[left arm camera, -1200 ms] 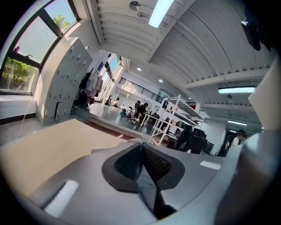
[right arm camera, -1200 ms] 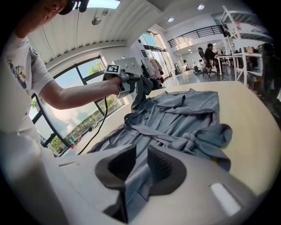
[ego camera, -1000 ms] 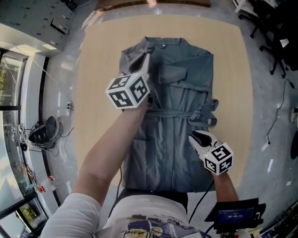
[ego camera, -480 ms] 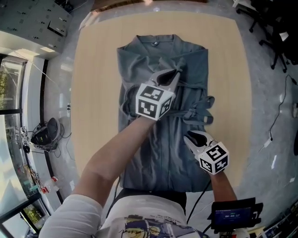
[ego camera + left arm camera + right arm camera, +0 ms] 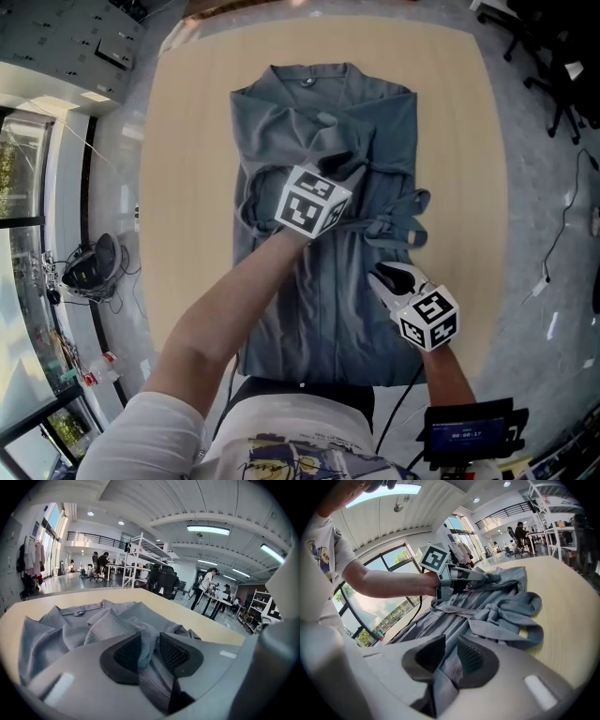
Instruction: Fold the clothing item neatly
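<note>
- The robe is lying flat in the middle of the table, with its collar at the far end and its hem at the near edge, just in front of the person.
- Its belt is lying tied across the waist, with the knot bunching toward the right edge.
- A second ago the robe's far left part was hanging lifted off the table. Now it is lying folded over the chest, and the robe's left edge is running nearly straight.
- The left gripper is resting low on the middle of the chest, pointing far and to the right. A second ago it was hovering higher, over the far left shoulder, and half a second ago it was already close to the middle.
- Its jaws have just been opening: they are now standing released, with a loose fold of grey cloth still bunching between the pads.
- The right gripper is sitting on the robe's right side below the belt, just where it was a second ago.
- It is clenching a strip of the robe, which is running up between its pads and draping down behind them.
- The person's left arm is stretching across the near left part of the robe.
</note>
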{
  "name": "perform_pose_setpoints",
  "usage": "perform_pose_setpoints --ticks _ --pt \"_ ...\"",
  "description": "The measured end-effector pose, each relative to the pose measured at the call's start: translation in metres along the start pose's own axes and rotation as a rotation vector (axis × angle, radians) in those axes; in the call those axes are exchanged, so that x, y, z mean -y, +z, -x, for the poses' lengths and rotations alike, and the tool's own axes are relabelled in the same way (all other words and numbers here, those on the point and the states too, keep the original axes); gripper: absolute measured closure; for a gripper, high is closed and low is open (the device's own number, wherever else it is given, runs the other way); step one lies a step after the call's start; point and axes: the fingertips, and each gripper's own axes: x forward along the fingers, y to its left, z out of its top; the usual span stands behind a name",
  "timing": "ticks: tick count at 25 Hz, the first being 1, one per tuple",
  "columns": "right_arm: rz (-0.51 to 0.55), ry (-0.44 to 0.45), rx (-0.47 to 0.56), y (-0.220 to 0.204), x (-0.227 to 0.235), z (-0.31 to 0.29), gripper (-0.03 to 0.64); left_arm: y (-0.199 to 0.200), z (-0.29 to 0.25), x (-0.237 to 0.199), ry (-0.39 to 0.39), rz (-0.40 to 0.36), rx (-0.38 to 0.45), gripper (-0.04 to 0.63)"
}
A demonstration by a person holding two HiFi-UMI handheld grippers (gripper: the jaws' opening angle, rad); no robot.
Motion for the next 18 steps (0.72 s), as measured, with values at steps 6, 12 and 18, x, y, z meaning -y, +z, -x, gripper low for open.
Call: perform_pose_setpoints --ticks 6,12,18 --pt "0.018 0.0 -0.011 -0.002 0.001 0.0 0.548 -0.003 0.01 0.007 0.001 -0.05 0.014 0.453" --pt "0.044 -0.005 -0.02 -0.002 0.003 0.002 0.548 0.0 0.031 0.009 0.027 -0.058 0.059 0.453" --pt "0.076 -0.03 -0.014 0.006 0.013 0.006 0.548 0.002 0.056 0.01 0.059 -0.054 0.088 0.453"
